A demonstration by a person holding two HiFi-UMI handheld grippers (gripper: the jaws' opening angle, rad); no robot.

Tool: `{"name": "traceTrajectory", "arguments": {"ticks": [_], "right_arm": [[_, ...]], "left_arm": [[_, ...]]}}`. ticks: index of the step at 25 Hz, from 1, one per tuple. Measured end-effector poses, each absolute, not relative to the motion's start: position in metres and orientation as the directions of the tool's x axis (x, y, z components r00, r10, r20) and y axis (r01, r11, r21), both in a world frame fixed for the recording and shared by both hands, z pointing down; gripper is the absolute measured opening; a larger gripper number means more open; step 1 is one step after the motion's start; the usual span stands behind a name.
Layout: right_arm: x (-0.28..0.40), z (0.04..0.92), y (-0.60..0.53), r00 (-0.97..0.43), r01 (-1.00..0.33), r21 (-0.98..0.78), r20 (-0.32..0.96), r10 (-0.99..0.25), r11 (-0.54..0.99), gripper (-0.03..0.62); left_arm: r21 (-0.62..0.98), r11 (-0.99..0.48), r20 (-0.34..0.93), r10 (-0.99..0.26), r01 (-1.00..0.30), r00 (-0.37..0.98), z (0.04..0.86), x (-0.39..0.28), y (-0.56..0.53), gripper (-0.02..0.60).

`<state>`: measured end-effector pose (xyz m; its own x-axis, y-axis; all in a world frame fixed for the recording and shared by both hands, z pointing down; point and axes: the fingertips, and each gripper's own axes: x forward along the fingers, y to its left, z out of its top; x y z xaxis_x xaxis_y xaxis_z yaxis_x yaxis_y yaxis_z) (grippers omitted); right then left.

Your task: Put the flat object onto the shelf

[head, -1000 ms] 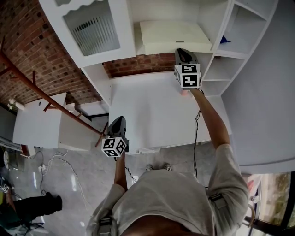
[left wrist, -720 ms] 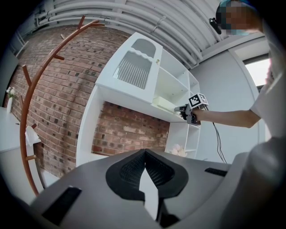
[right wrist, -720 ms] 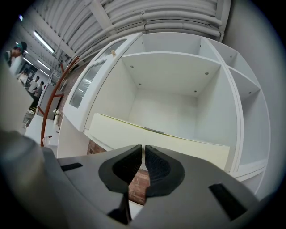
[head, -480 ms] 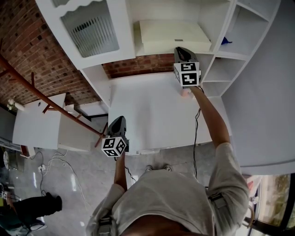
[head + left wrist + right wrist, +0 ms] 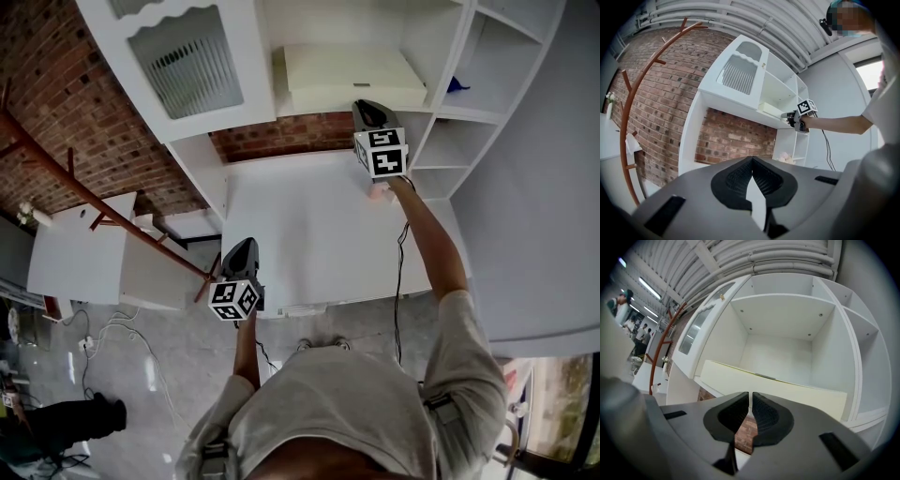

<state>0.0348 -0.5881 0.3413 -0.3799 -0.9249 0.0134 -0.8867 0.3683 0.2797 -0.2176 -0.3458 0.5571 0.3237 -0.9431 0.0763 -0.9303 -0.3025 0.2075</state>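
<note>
The flat object (image 5: 347, 75) is a cream slab lying on the white shelf (image 5: 281, 103) above the brick gap. In the right gripper view the flat object (image 5: 797, 391) fills the shelf compartment just beyond my jaws. My right gripper (image 5: 367, 104) points level at its front right edge with the jaws shut (image 5: 751, 393); whether the tips touch the slab I cannot tell. My left gripper (image 5: 242, 247) hangs low at the near edge of the white table (image 5: 309, 225), jaws shut (image 5: 751, 159) and empty. From there the right gripper (image 5: 788, 115) shows at the shelf.
A white cabinet door with a ribbed pane (image 5: 187, 66) stands left of the shelf. Open cubbies (image 5: 469, 131) lie to the right, one with a small blue thing (image 5: 456, 84). A red-brown curved rack (image 5: 94, 202) stands at the left, by a low white unit (image 5: 75, 248).
</note>
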Motion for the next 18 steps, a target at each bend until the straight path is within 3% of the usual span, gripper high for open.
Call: {"name": "traceTrajectory", "arguments": {"ticks": [8,18], "right_arm": [[0.029,0.342,-0.549,-0.467,-0.865,0.23,-0.049,-0.883,0.445,0.044],[0.041,0.35,-0.479,-0.465,-0.874,0.225,-0.126,-0.877,0.431,0.037]], "left_arm": [[0.206,-0.3,0.078,-0.944,-0.931,0.321,0.557,-0.217,-0.335,0.012],[0.209,-0.322,0.078,-0.936,-0.924,0.343,0.557,-0.206,-0.324,0.012]]}}
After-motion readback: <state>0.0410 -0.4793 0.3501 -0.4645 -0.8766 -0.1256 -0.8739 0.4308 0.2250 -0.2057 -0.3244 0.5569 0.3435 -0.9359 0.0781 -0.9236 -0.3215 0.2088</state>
